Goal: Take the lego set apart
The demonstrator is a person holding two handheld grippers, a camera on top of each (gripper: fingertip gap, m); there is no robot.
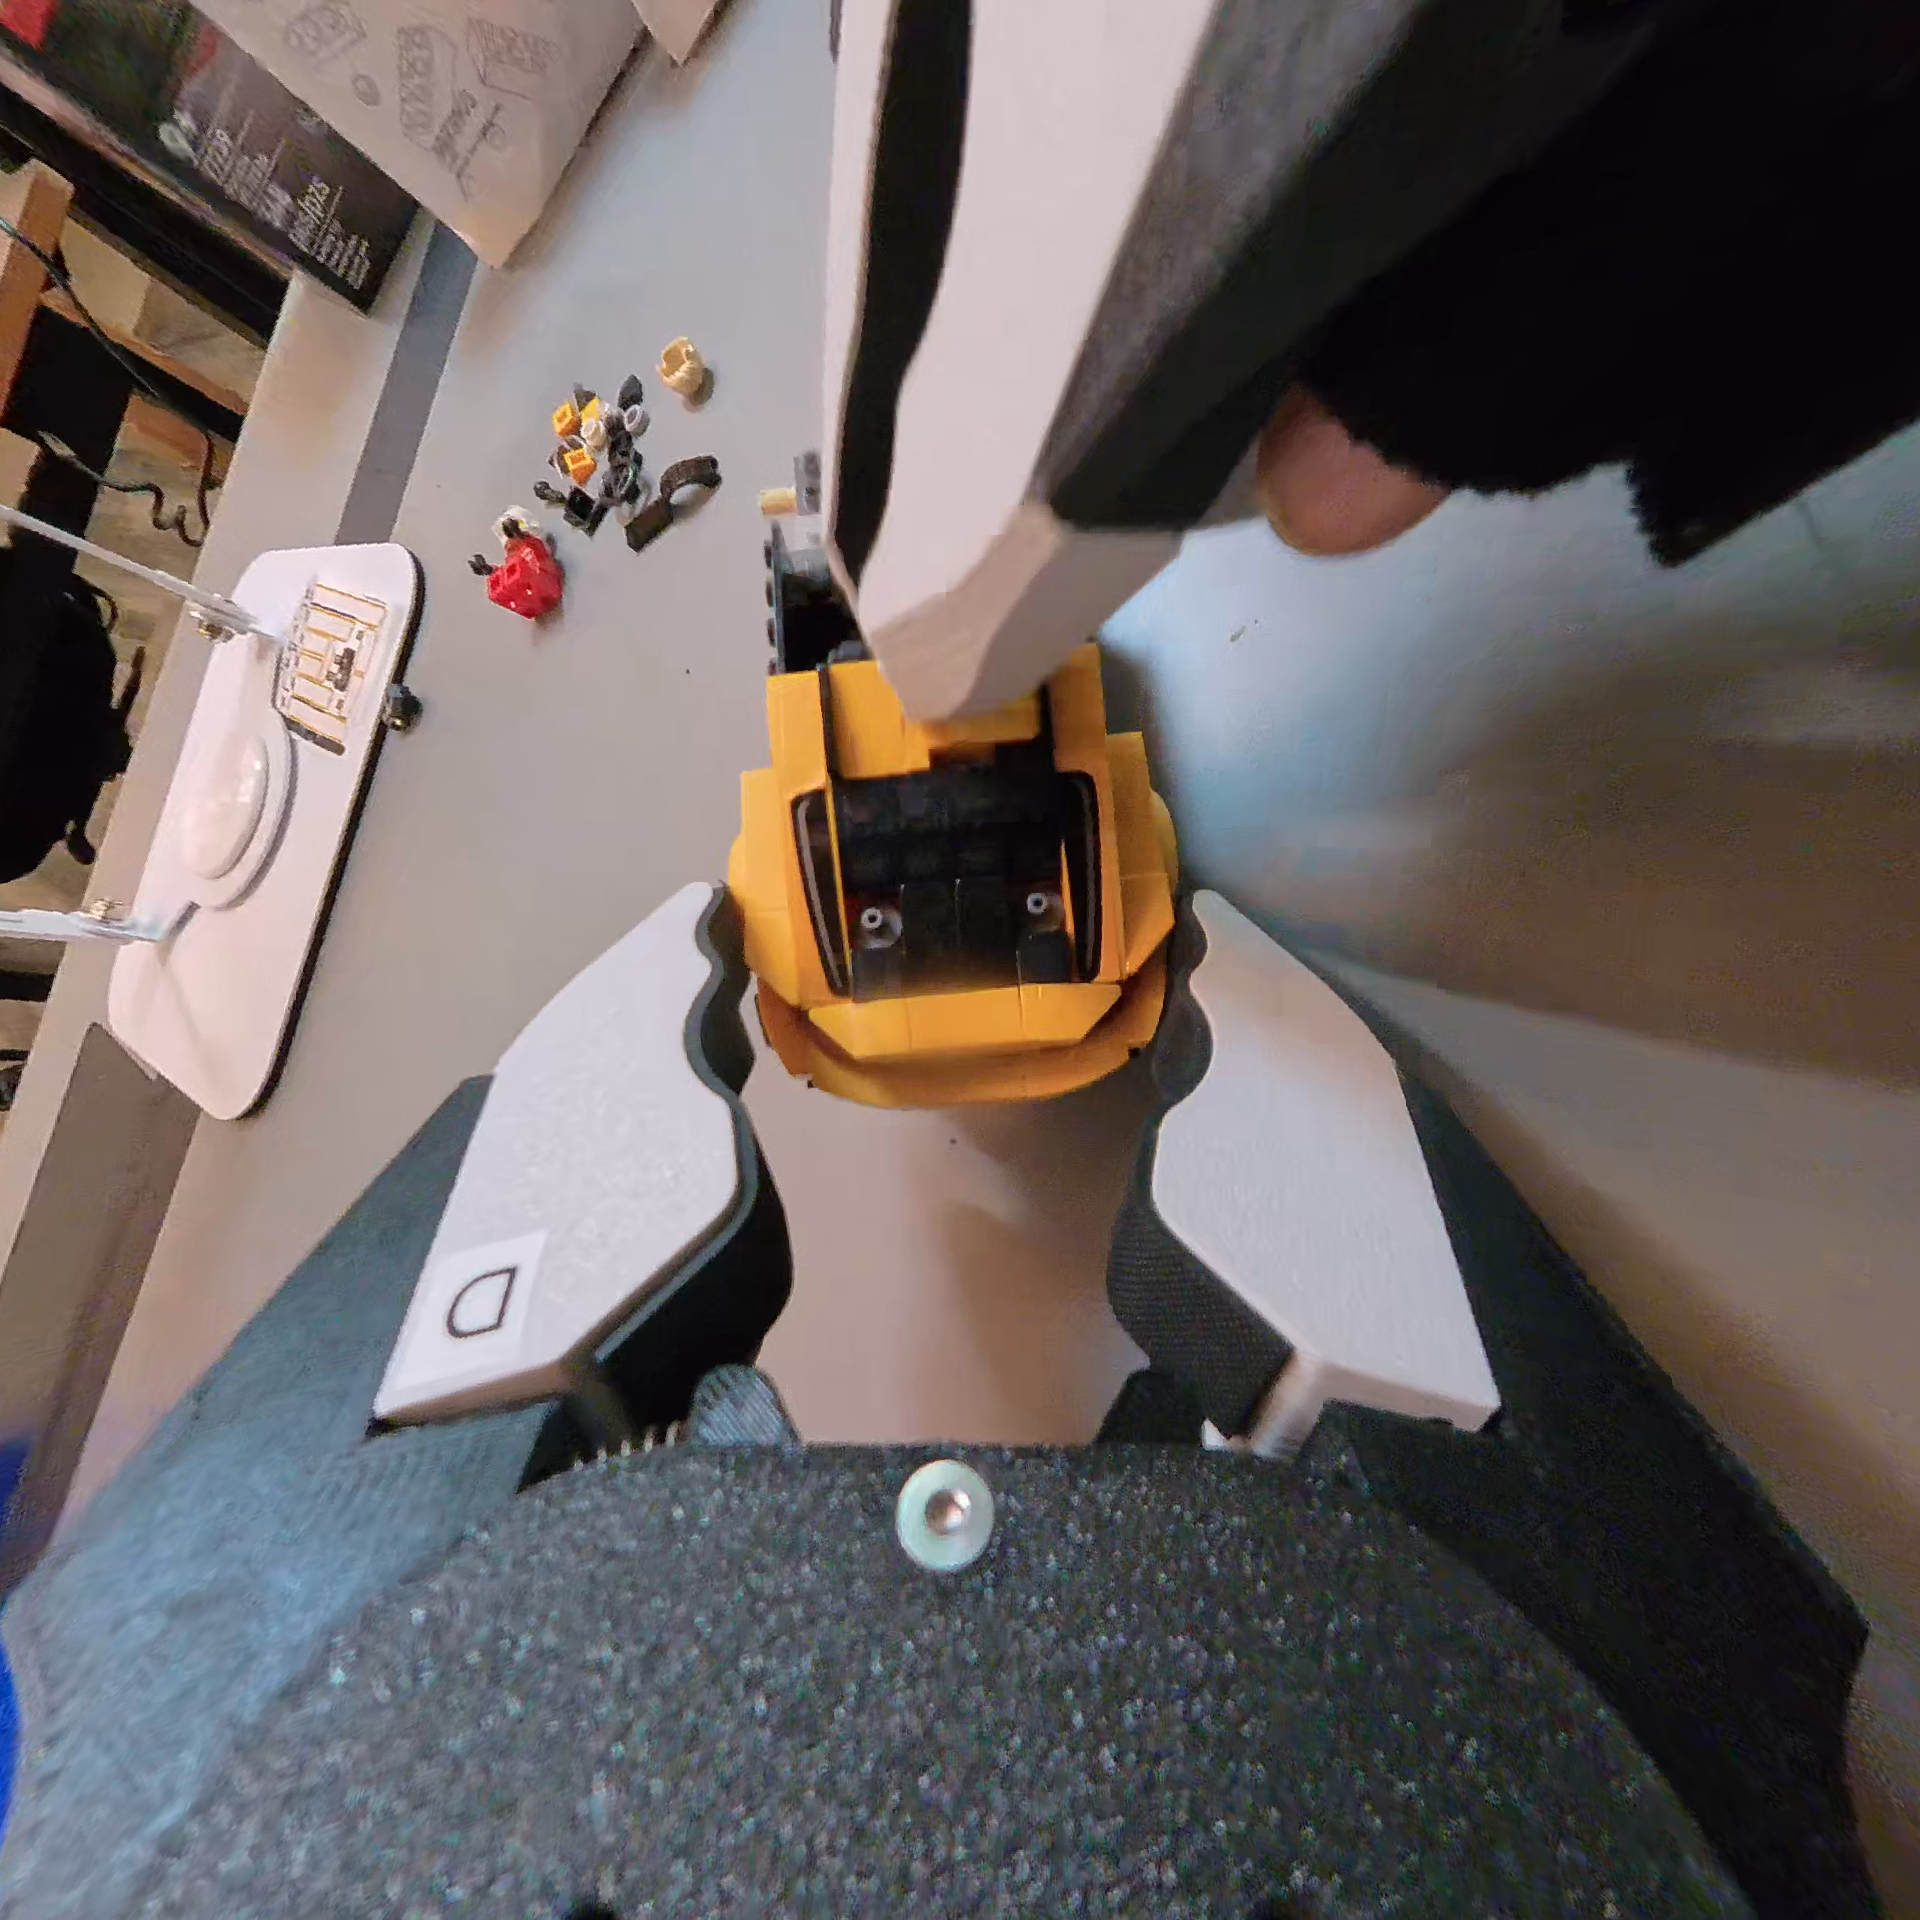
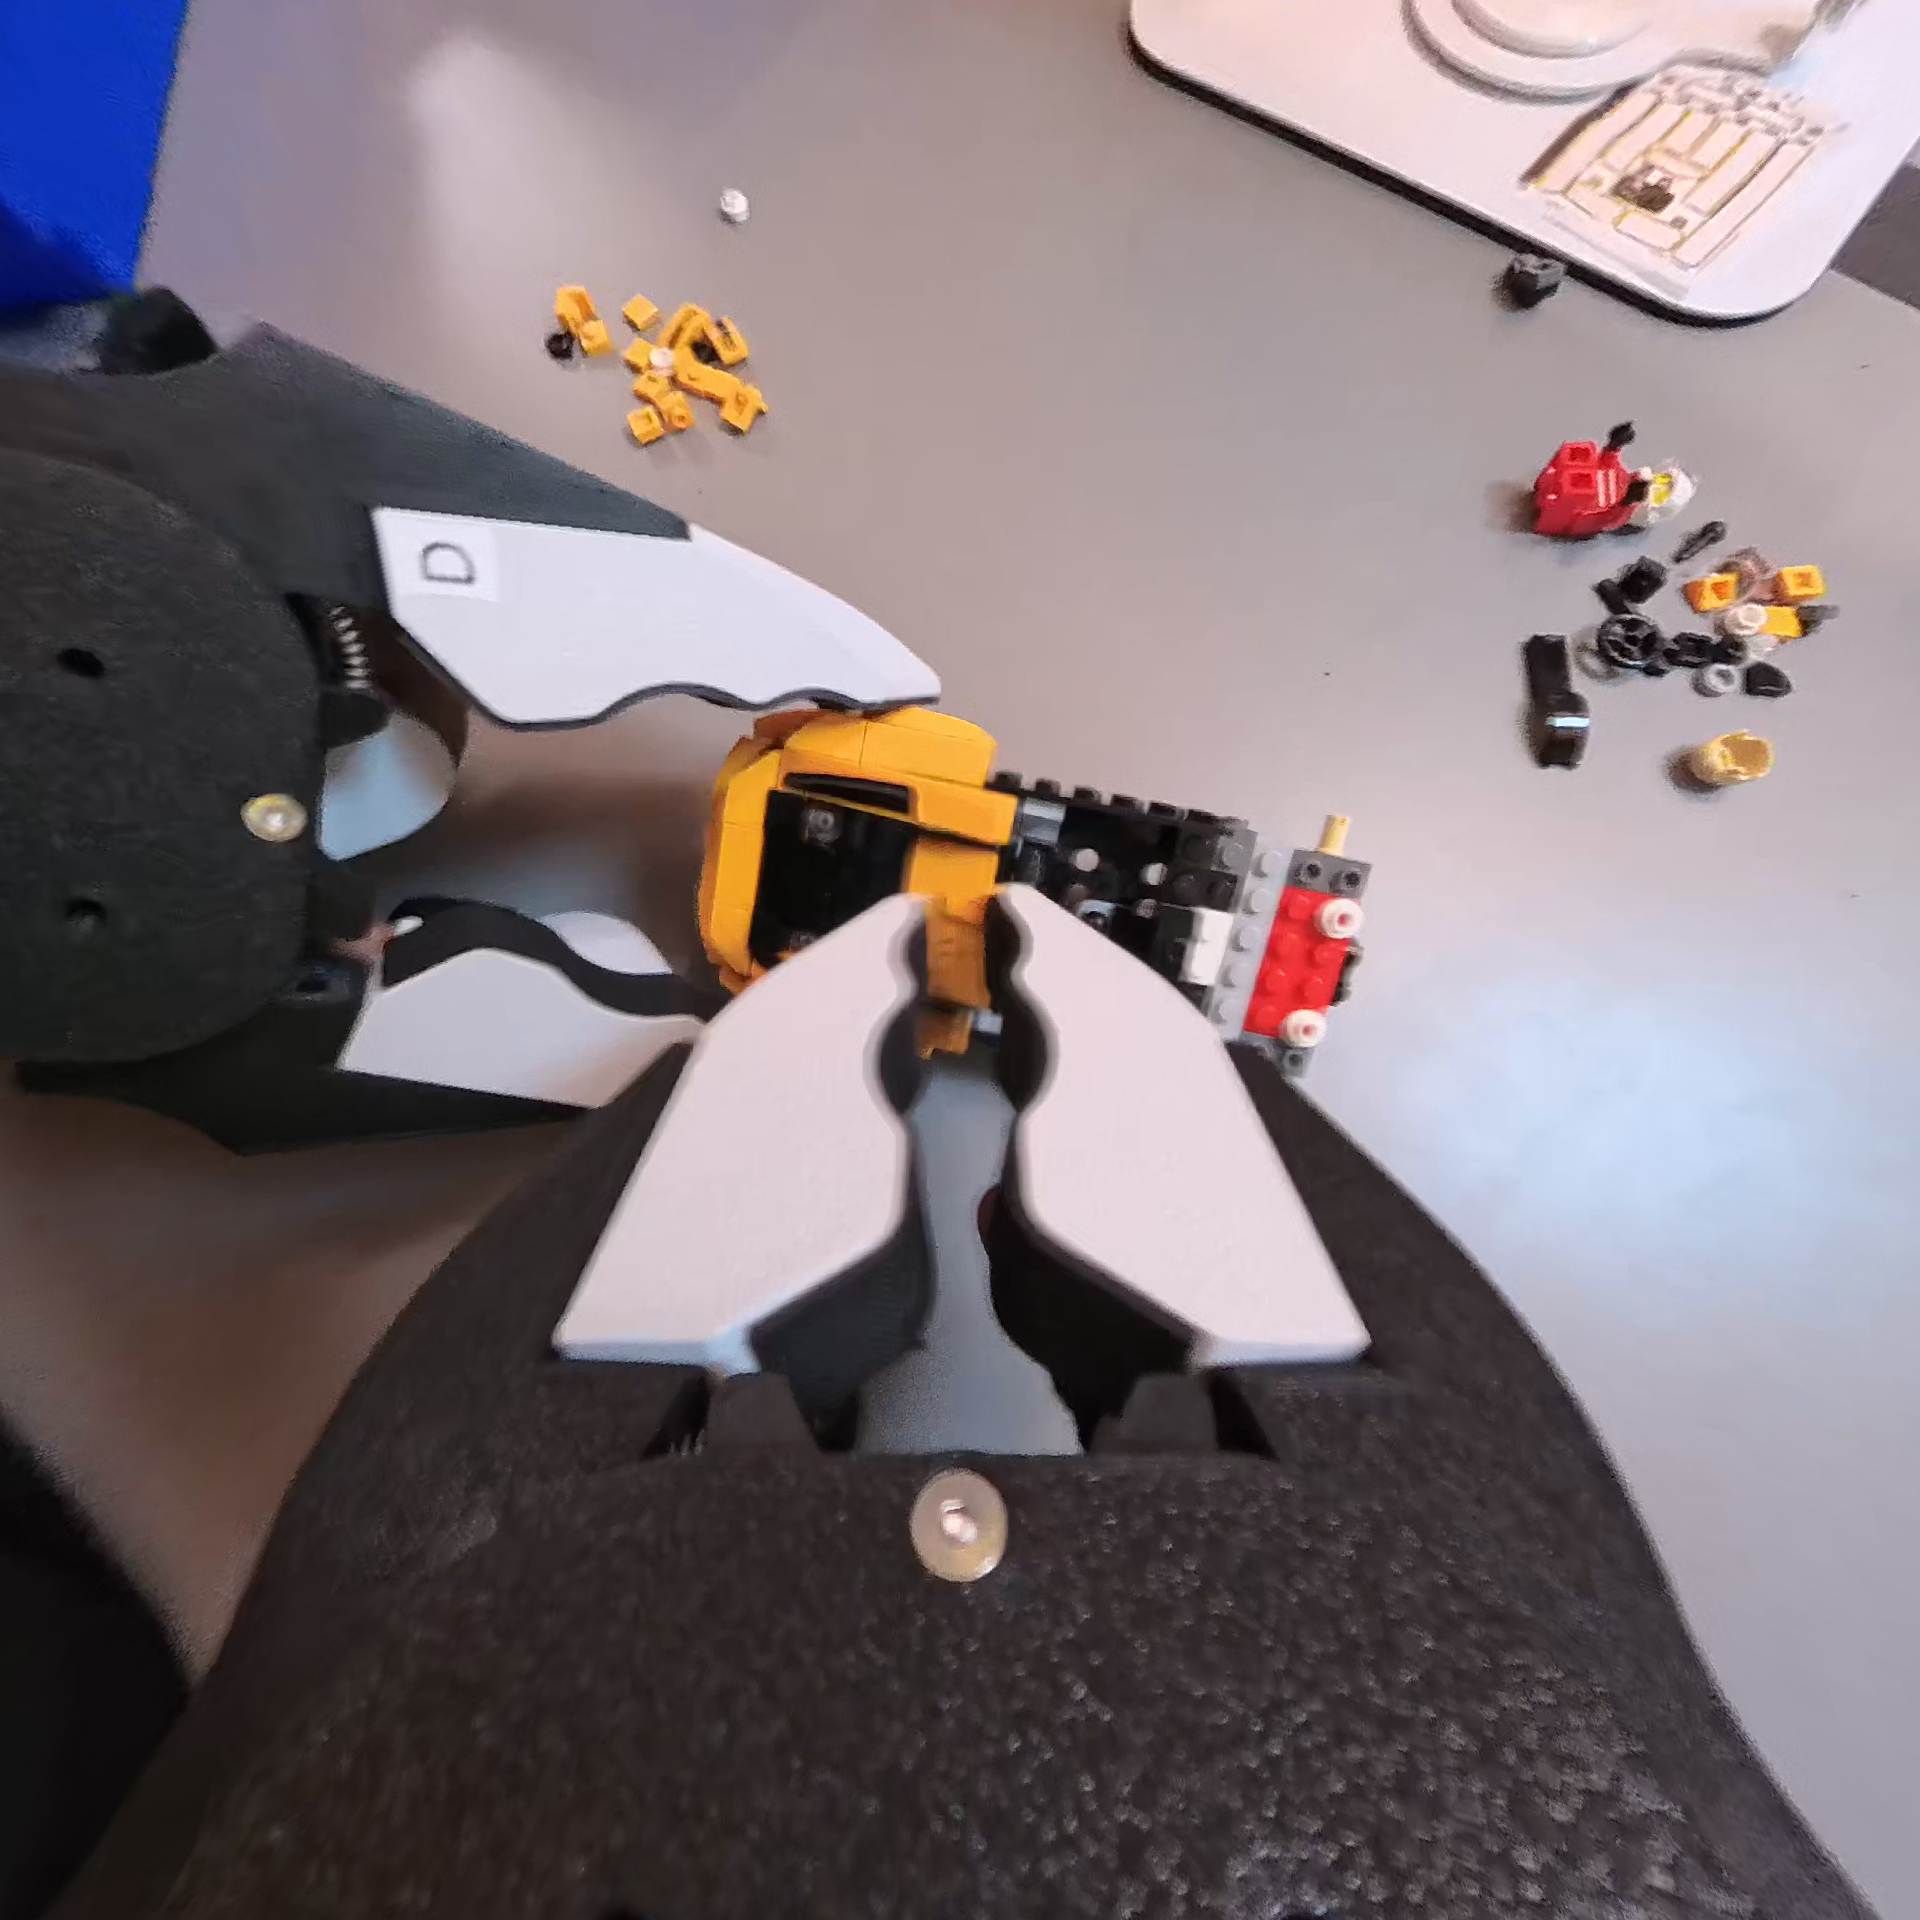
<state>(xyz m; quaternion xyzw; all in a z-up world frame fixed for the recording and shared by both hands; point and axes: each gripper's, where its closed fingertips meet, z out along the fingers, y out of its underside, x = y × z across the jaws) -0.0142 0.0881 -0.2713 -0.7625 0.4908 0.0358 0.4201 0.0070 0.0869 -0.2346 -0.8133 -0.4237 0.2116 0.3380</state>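
My left gripper (image 1: 956, 977) clamps the yellow end of the lego car (image 2: 935, 862), one finger on each flank, the model's long axis running straight ahead of it and away across the grey table (image 1: 582, 790). My right gripper (image 2: 961, 935) comes in square to that axis, its tips nearly closed on a narrow yellow side piece (image 2: 951, 935) at the edge of the bodywork; whether the pads truly bite it, I judge likely but blur keeps it uncertain. Beyond my right tips, to their right, the stripped black chassis (image 2: 1122, 862) trails off to a red and grey block (image 2: 1294, 951) at the far end. The right tongs are the nearer to the next piece to come off; the pull, as I judge it, must go sideways from the car's axis while the left holds firm.

No container is in view. Removed parts lie loose on the table: a heap of yellow bits (image 2: 675, 364) beyond my left gripper, a mixed dark heap (image 2: 1683, 634) with a red piece (image 2: 1584, 488) and a tan piece (image 2: 1730, 758) well off to my right tips' right. A white board (image 2: 1558, 135) lies farther out.
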